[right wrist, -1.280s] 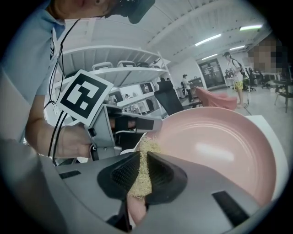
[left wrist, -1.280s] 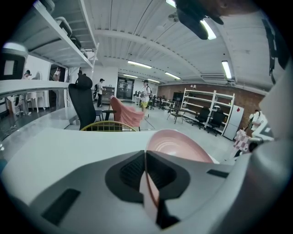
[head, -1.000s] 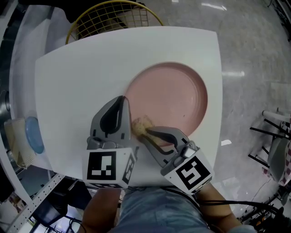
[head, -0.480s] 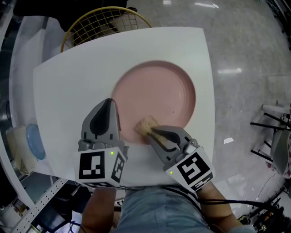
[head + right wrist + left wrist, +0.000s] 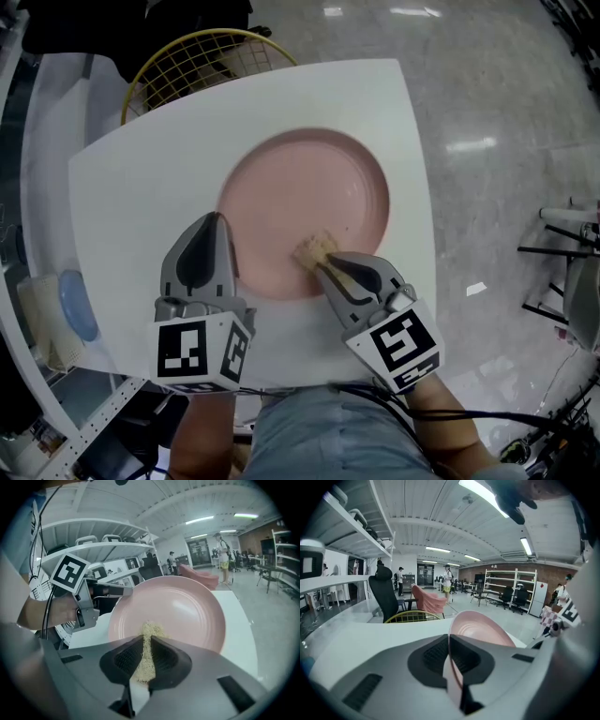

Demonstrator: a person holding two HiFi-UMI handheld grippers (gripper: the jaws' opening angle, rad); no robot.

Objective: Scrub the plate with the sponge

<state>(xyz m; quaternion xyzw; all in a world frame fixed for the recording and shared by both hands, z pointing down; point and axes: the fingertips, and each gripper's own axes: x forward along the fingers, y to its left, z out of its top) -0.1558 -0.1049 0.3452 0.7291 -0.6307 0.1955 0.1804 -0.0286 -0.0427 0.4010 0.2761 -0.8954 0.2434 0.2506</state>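
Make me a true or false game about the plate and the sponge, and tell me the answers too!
1. The plate is pink. True.
2. The left gripper holds nothing. False: it is shut on the plate's rim.
3. The right gripper holds the sponge. True.
4. The sponge lies on the table beside the plate. False: it is pressed on the plate, near the edge closest to the person.
5. A yellow basket shows past the table's far edge. True.
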